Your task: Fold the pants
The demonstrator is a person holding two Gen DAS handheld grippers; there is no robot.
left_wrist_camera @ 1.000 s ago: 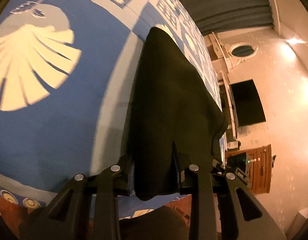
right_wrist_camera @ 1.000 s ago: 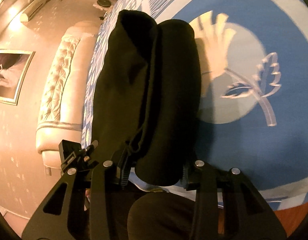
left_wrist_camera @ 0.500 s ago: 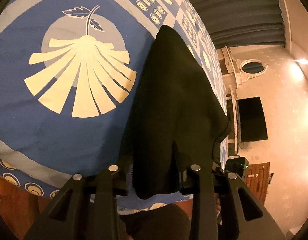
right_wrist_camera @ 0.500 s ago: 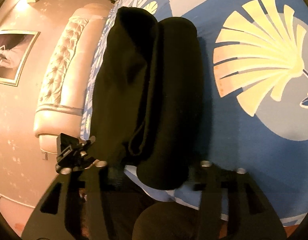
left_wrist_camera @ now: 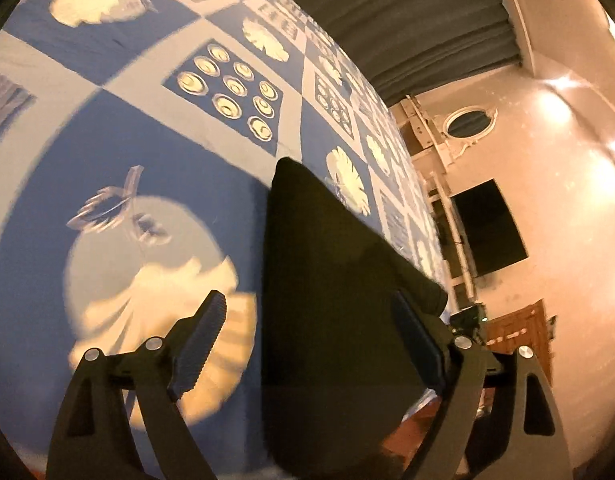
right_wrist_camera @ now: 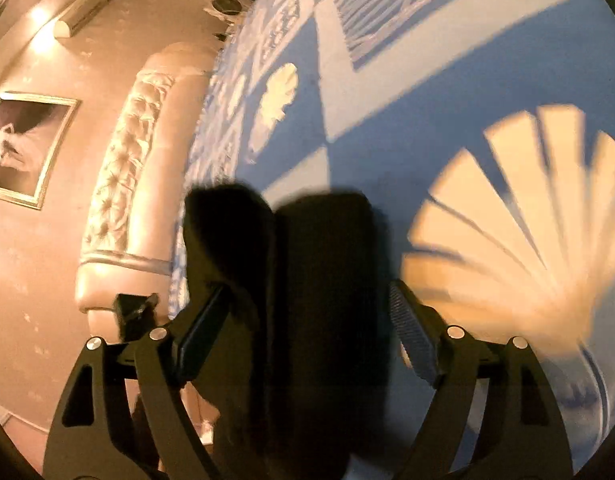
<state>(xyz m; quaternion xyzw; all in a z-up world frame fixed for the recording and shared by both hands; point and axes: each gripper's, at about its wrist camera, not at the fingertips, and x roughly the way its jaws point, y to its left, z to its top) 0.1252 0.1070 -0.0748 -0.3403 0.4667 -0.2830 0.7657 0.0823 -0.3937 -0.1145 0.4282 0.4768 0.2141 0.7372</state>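
your left gripper (left_wrist_camera: 307, 336) stands wide open, its jaws spread on either side of the black pants (left_wrist_camera: 331, 280) and gripping nothing; its left pad (left_wrist_camera: 199, 344) hangs clear of the cloth over the bedspread (left_wrist_camera: 147, 128), while the other pad lies against the cloth's right edge. your right gripper (right_wrist_camera: 307, 320) is spread wide too and holds nothing, with the pants (right_wrist_camera: 319, 280) lying between its jaws. the pants lie in a long dark bundle on the blue and white bedspread (right_wrist_camera: 387, 100), running away from you beside a cream fan-shaped print (right_wrist_camera: 507, 224). past the bedspread, a tufted headboard (right_wrist_camera: 123, 172), then a framed picture (right_wrist_camera: 23, 144) on the wall.
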